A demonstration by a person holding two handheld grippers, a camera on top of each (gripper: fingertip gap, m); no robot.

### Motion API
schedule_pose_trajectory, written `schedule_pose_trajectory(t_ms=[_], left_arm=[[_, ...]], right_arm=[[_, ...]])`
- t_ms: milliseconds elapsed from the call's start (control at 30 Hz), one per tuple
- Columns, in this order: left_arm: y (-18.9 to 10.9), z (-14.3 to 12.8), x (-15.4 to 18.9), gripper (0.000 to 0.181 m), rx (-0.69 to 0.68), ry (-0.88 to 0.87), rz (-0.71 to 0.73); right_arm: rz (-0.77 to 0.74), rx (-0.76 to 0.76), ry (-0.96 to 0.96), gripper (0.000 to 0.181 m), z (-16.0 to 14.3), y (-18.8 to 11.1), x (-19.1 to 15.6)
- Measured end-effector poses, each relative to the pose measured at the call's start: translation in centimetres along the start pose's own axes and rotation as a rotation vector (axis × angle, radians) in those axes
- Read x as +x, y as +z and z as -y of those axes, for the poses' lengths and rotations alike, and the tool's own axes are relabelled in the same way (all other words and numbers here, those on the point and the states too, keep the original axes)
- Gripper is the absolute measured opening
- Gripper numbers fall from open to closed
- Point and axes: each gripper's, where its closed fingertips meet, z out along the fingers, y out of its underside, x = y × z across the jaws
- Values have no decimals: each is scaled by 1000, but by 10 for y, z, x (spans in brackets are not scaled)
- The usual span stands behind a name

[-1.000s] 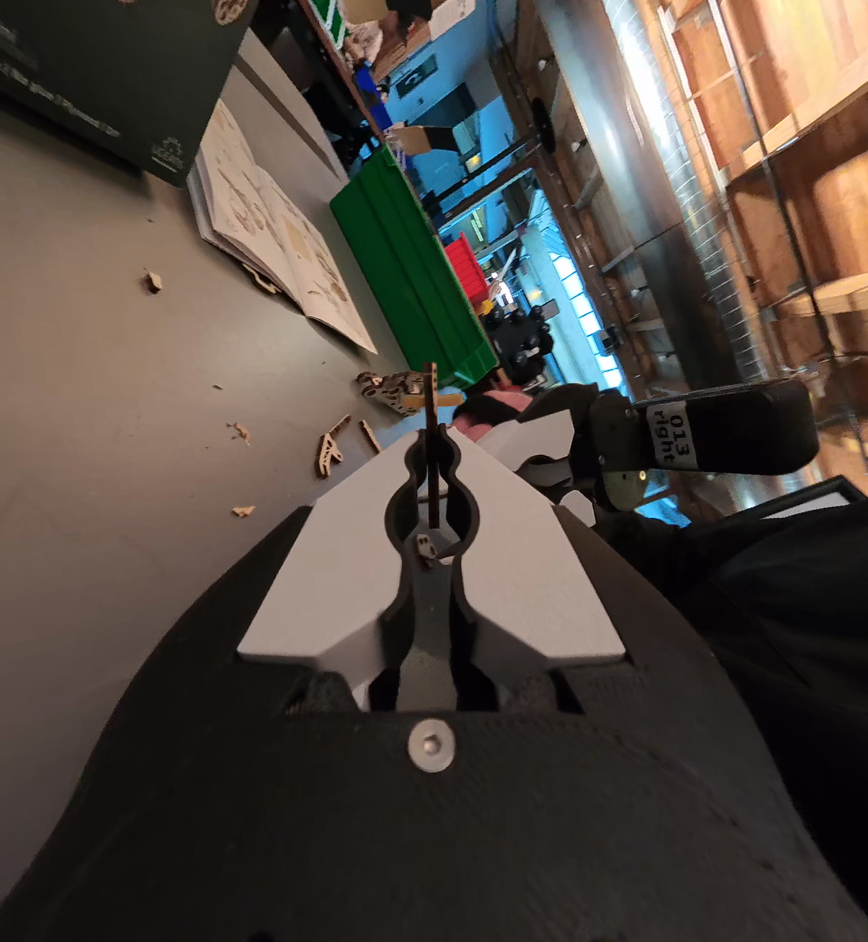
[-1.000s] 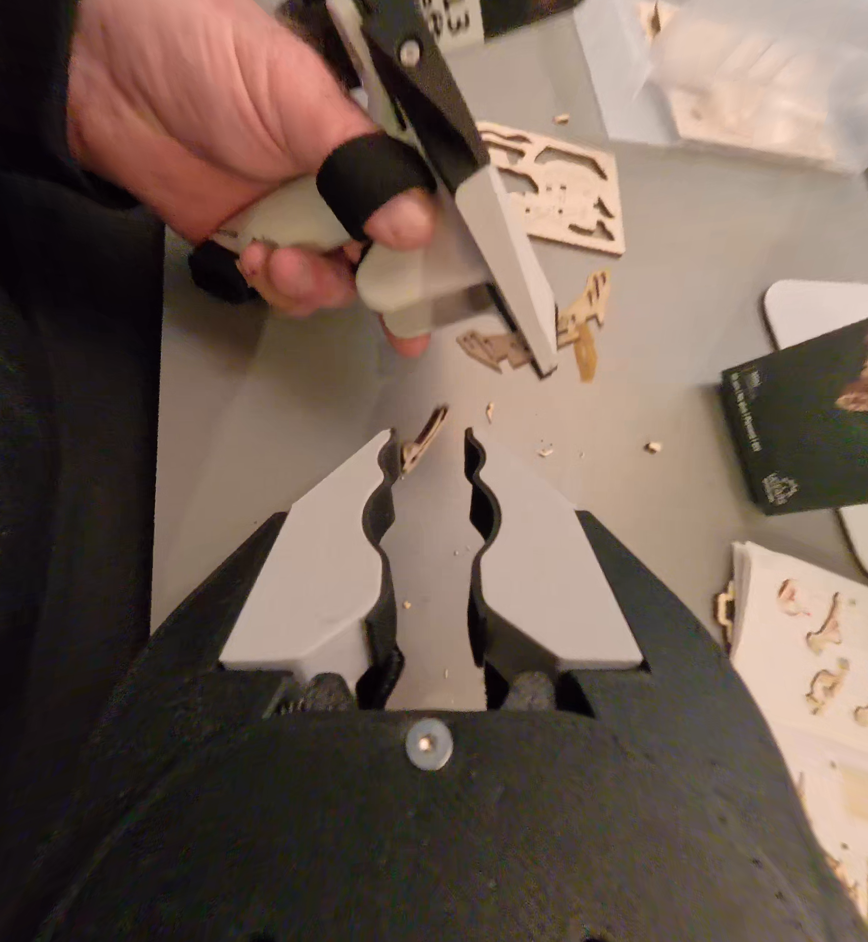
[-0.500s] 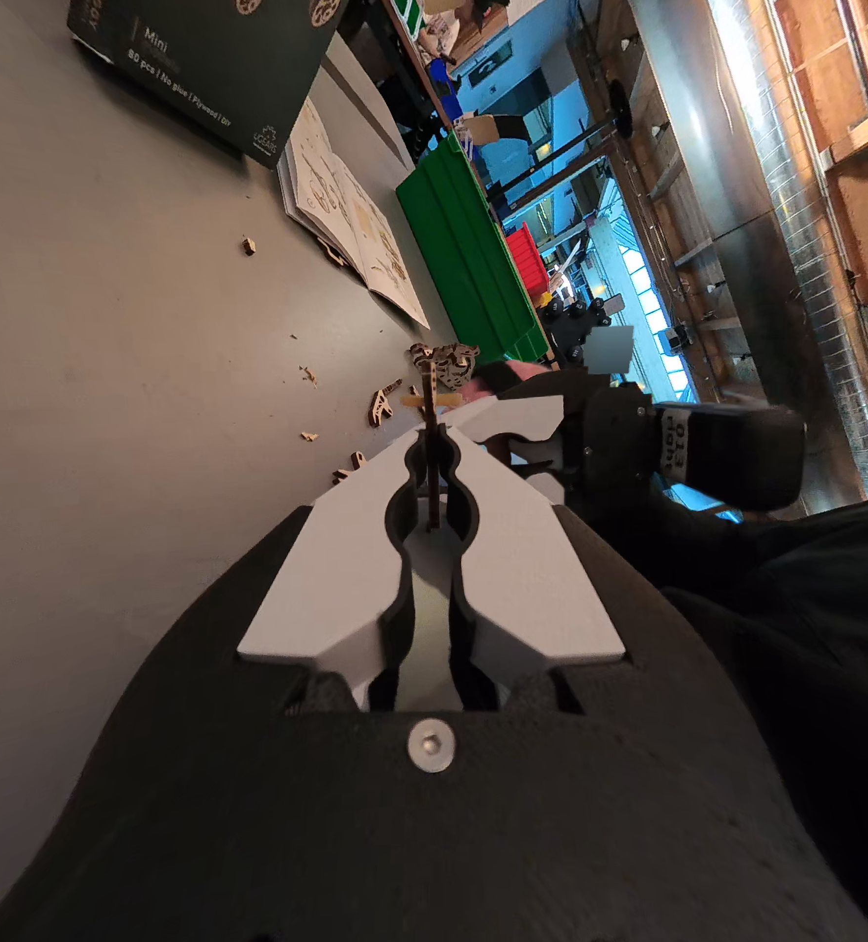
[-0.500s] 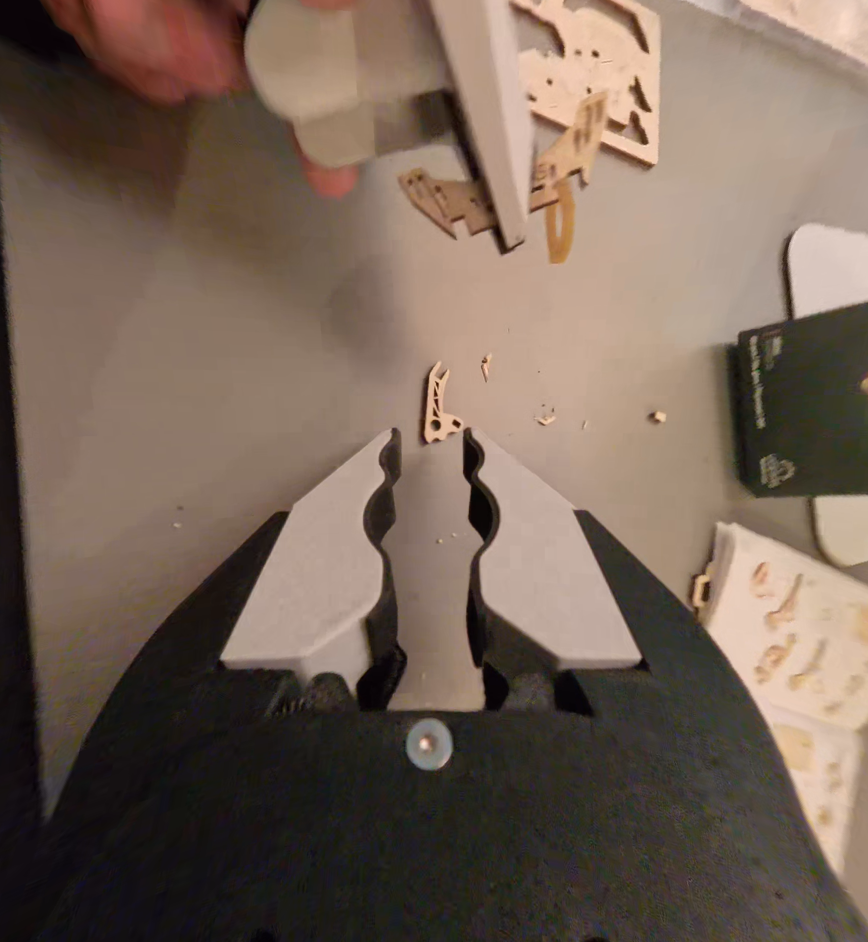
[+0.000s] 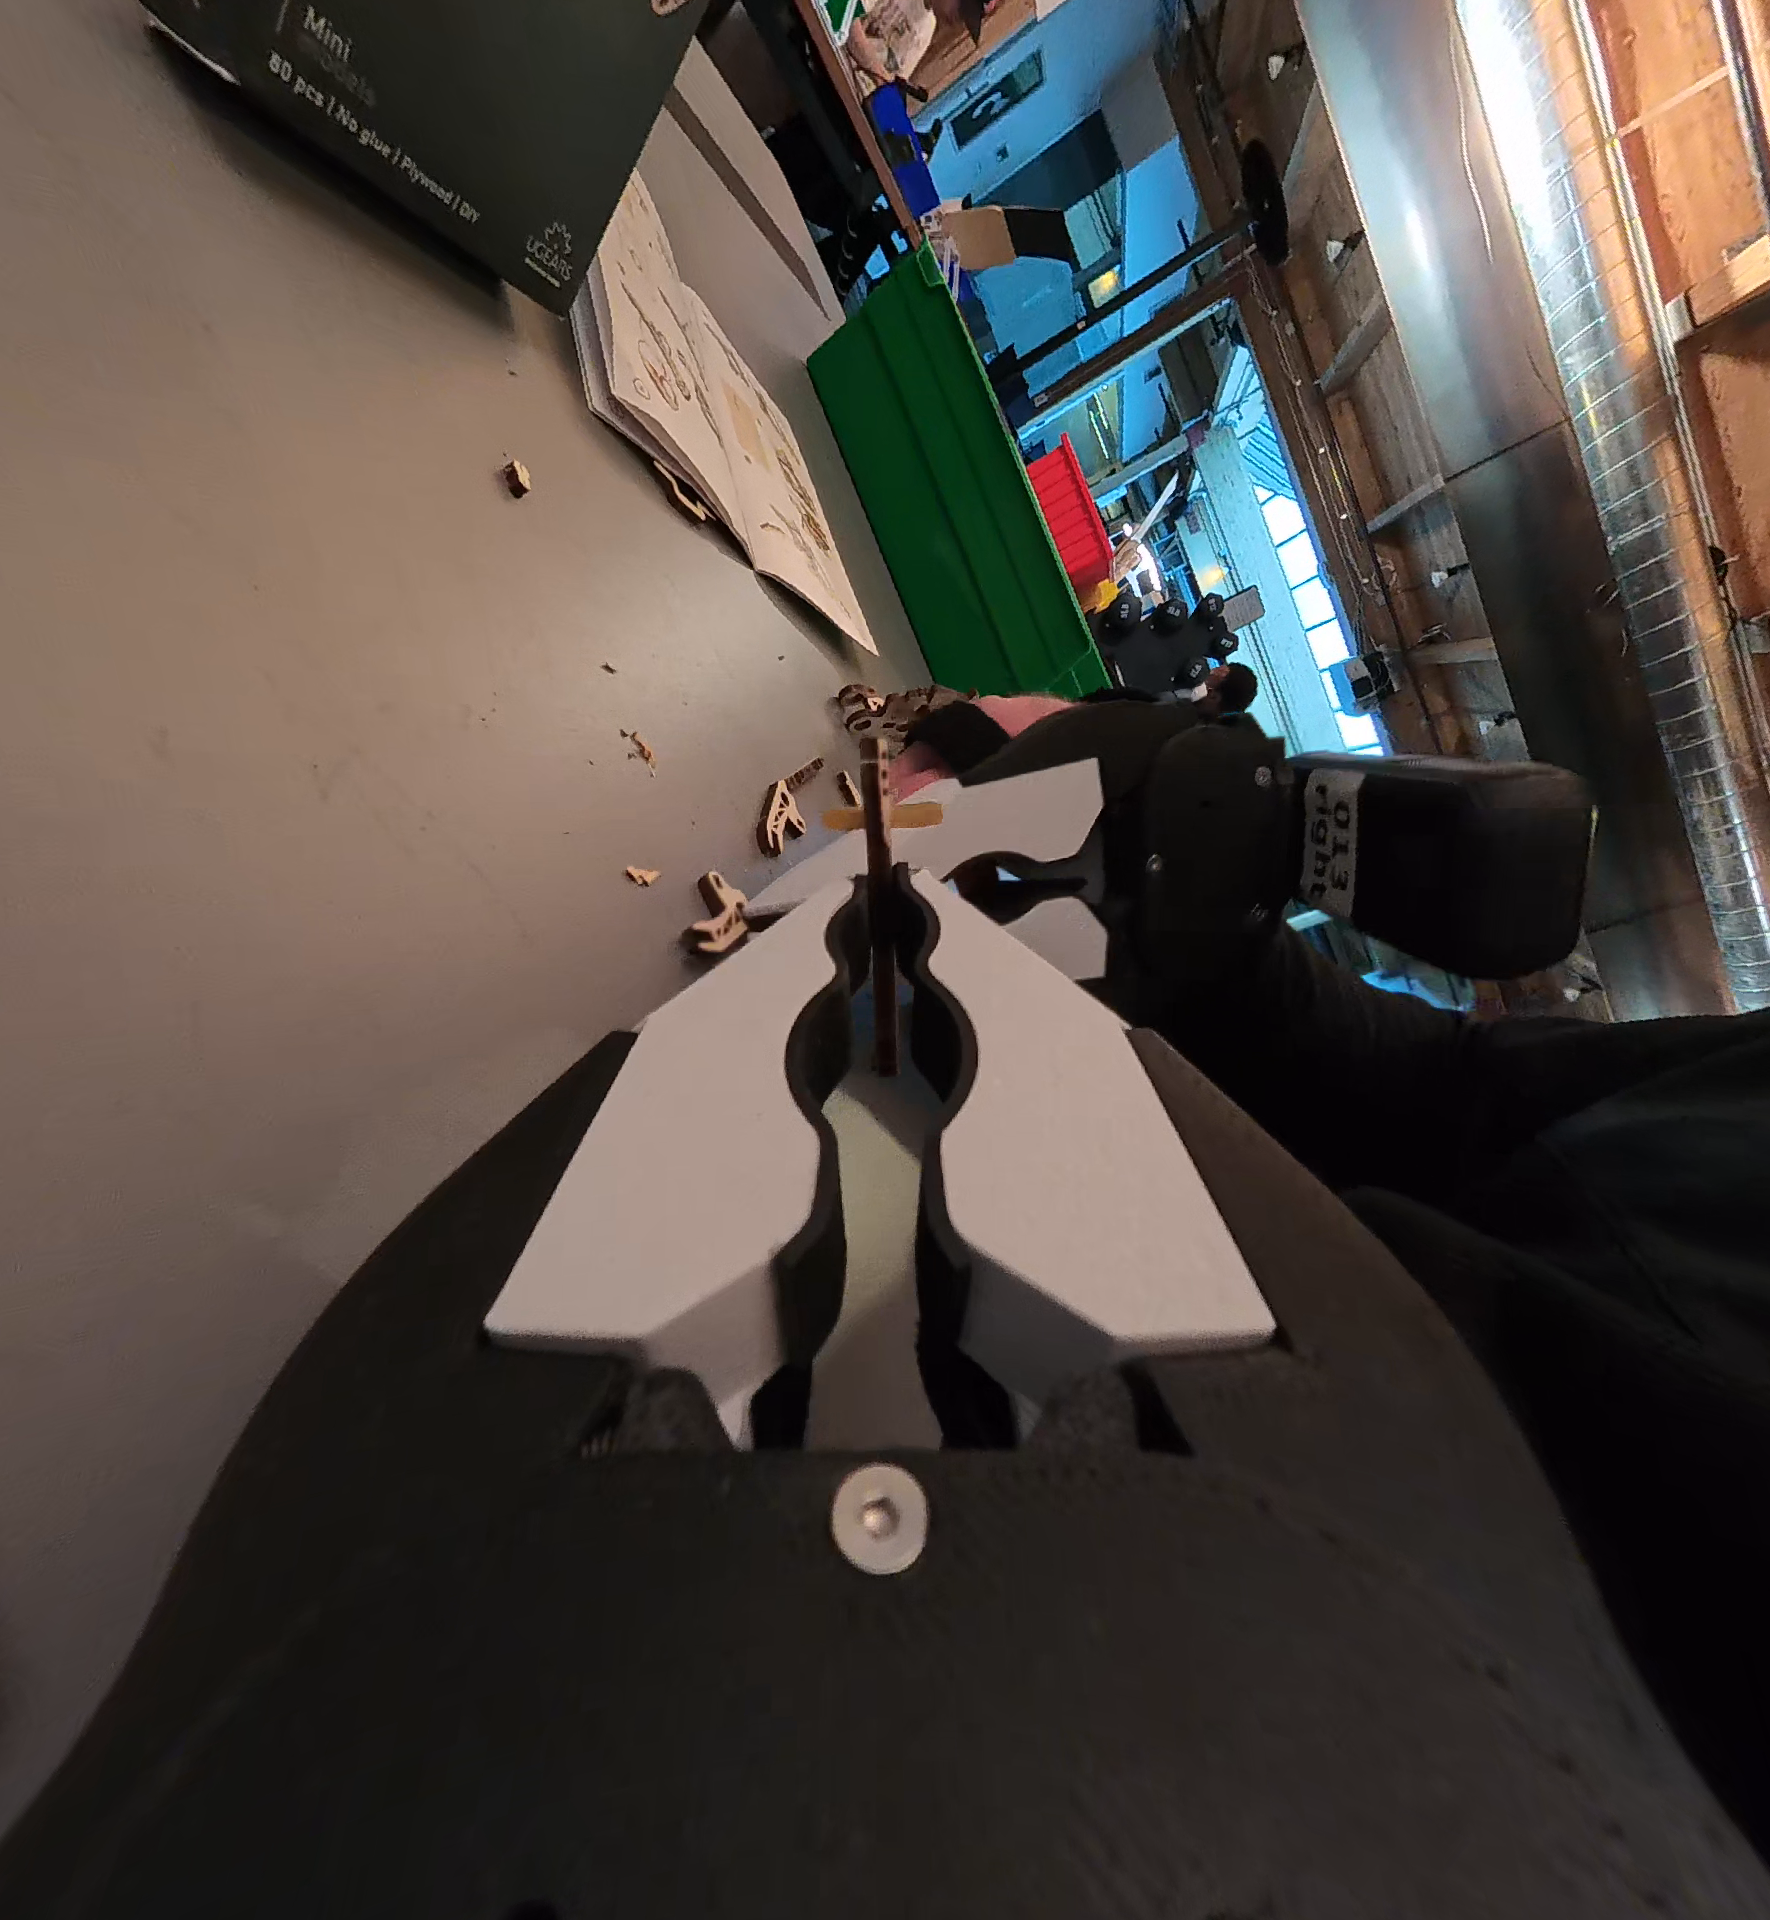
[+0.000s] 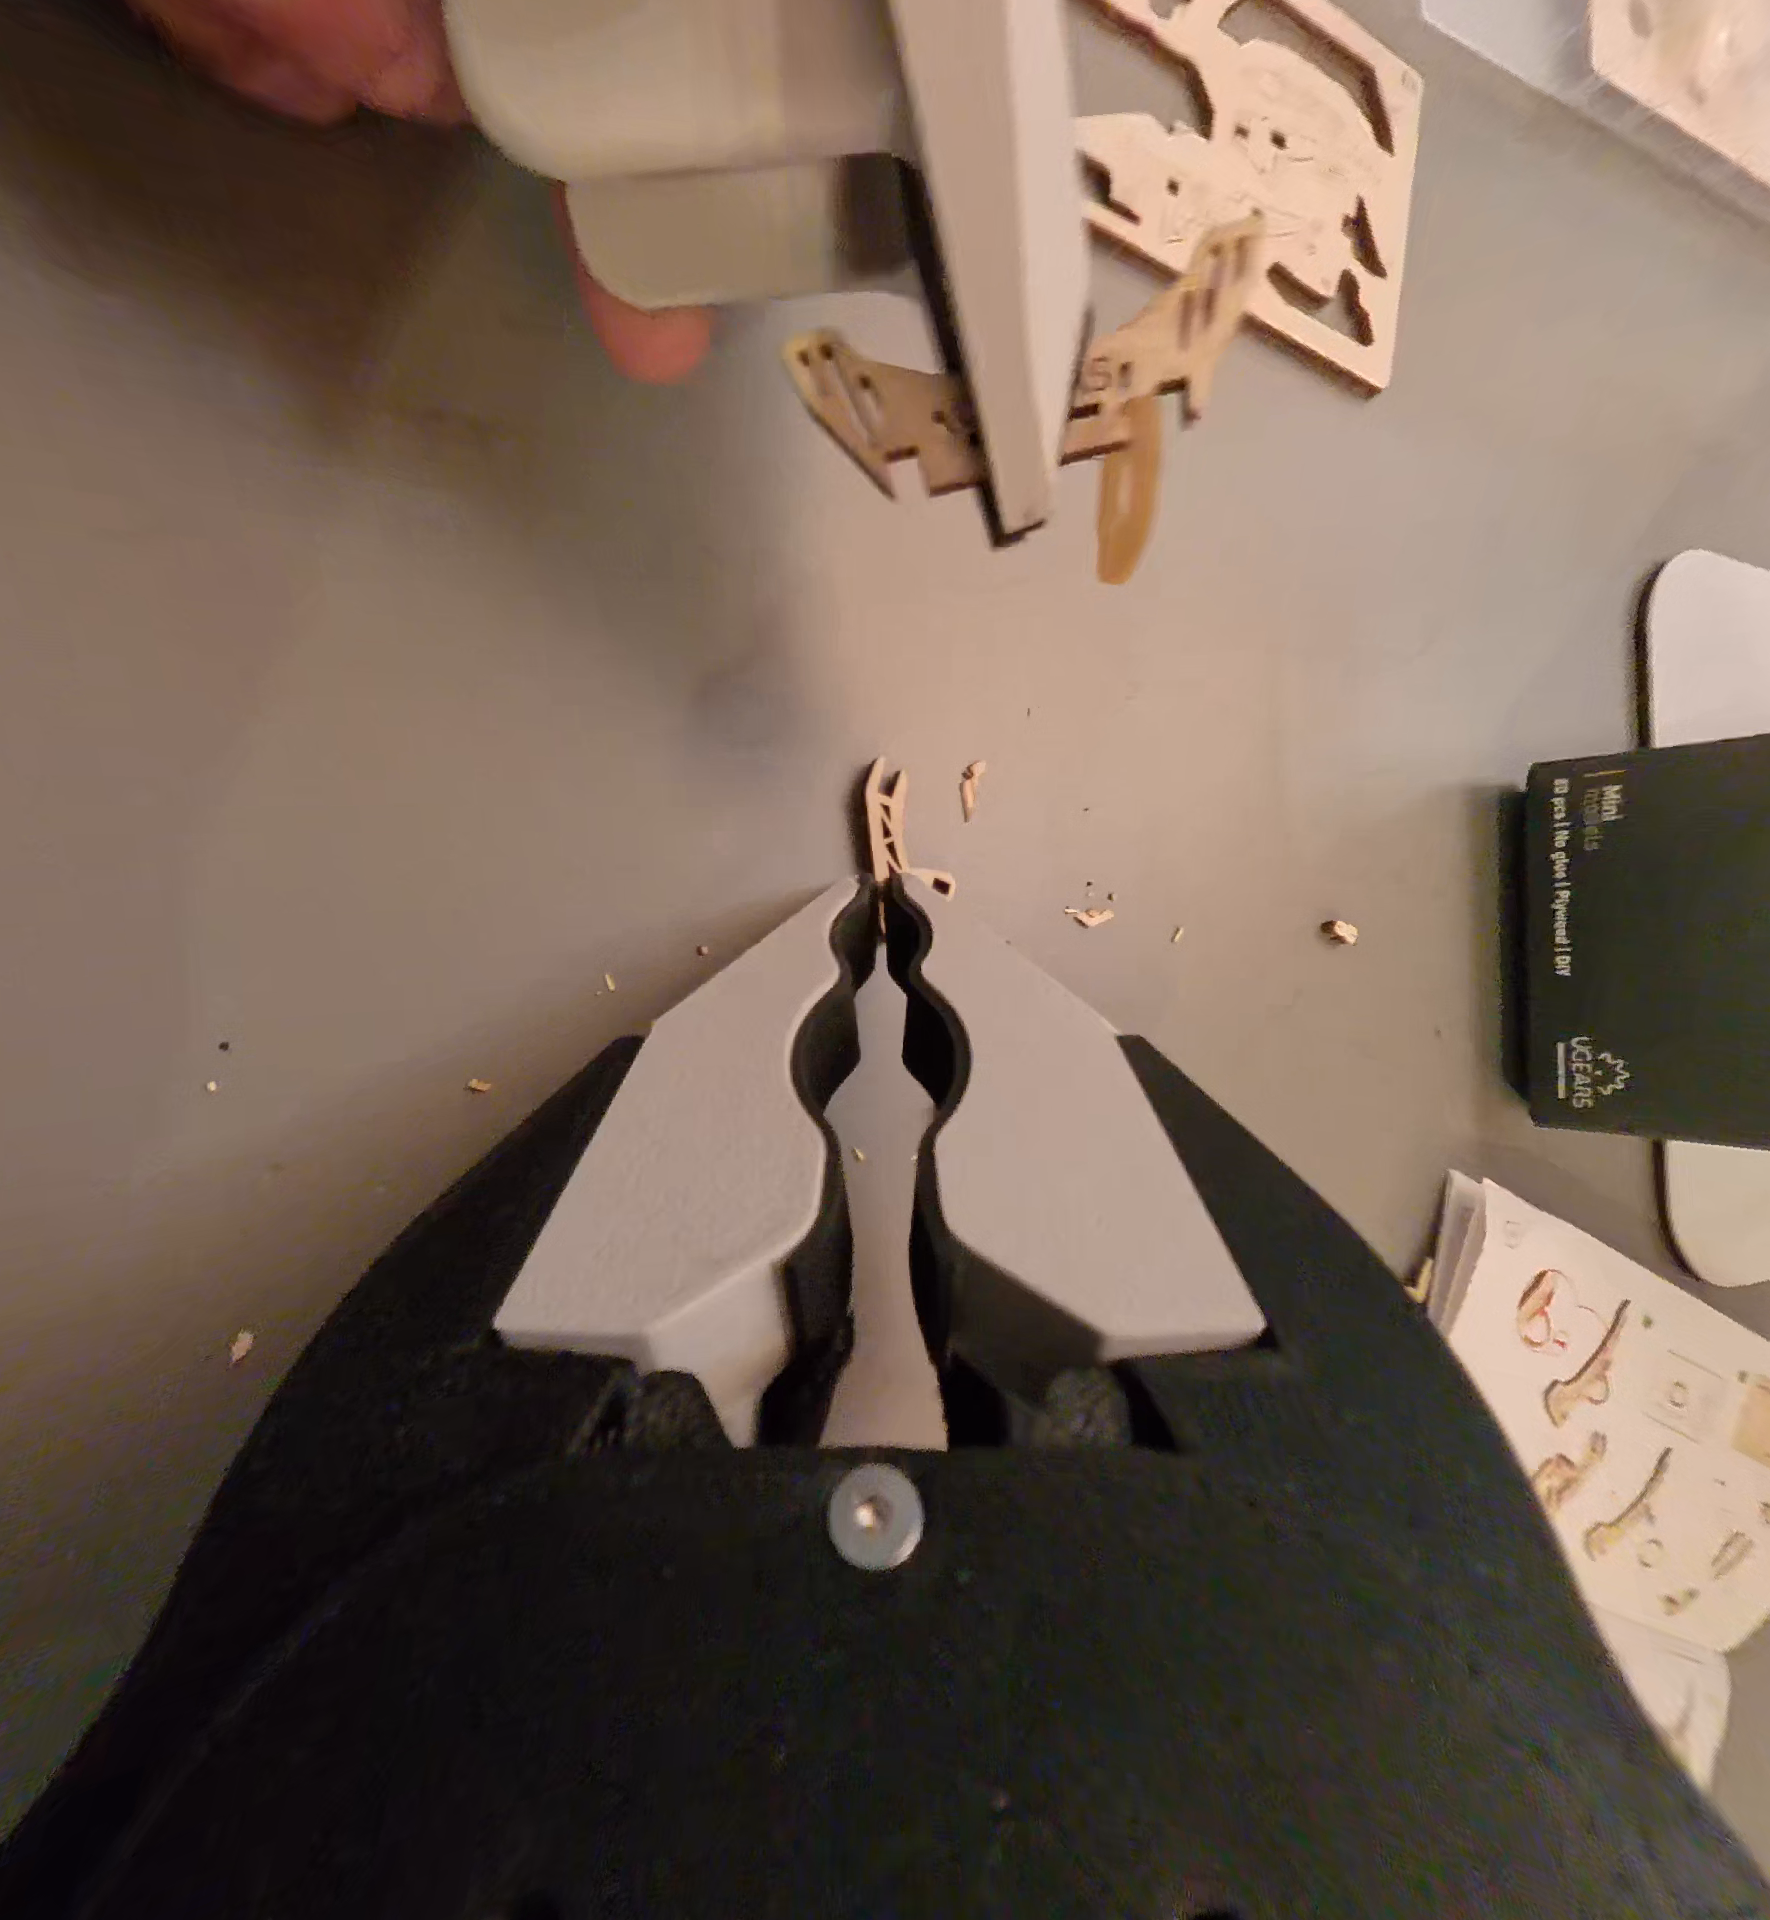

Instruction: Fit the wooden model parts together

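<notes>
Left wrist view: the left gripper (image 5: 879,883) has its grey fingers pressed together on a thin flat plywood body piece (image 5: 877,821), seen edge-on, with a small pale peg through it crosswise. It is held up off the grey tabletop (image 5: 237,727). Beyond it, to the right, the right gripper (image 5: 922,883) reaches in low toward the table, near scattered offcuts and a small laser-cut strut part (image 5: 783,817).

Right wrist view: the right gripper (image 6: 881,894) has nipped the near end of a slim pale latticed wooden strut (image 6: 886,816) lying flat on the table; the tips look closed on it, though the hold is only at its very end. Farther off, the left gripper (image 6: 1016,520) holds the plywood body piece (image 6: 902,426) aloft, over a punched-out plywood sheet (image 6: 1276,187).

I'd say this is the pick-up of the next part. Next comes lifting the strut cleanly, then lining its tab up with a slot in the held piece, which needs a firmer, squarer grip.
</notes>
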Motion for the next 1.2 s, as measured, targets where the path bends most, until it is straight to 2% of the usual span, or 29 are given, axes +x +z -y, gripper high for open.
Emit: schedule_pose_trajectory(t_ms=[33, 267, 400, 467, 500, 633, 733, 800, 1033, 1133, 1200], left_arm=[[0, 0, 0, 0, -1, 1, 3], [-1, -2, -2, 0, -24, 7, 9], [-7, -1, -6, 0, -54, 46, 60], [-9, 1, -6, 0, -51, 53, 67], [-9, 1, -6, 0, -52, 52, 66], [-8, -3, -9, 0, -58, 38, 65], [-9, -4, -8, 0, -62, 32, 51], [-10, -4, -8, 0, -68, 38, 45], [-14, -1, 5, 0, -114, 106, -46], [-14, -2, 5, 0, -135, 137, -41], [-14, -3, 4, 0, -147, 147, -36]], right_arm=[[11, 6, 8, 0, 1, -2, 0], [207, 133, 237, 0, 23, -25, 2], [217, 97, 286, 0, 22, -24, 1], [159, 60, 249, 27, 24, -15, -7], [124, 52, 225, 29, 27, -12, -10], [29, -25, 176, 24, 24, 5, -23], [33, -10, 234, 7, 24, 9, -25], [43, 3, 261, 4, 24, 10, -23], [175, 195, 482, 0, 30, -15, -3], [143, 181, 410, 1, 23, -20, 8], [130, 135, 291, 10, 20, -18, 8]])
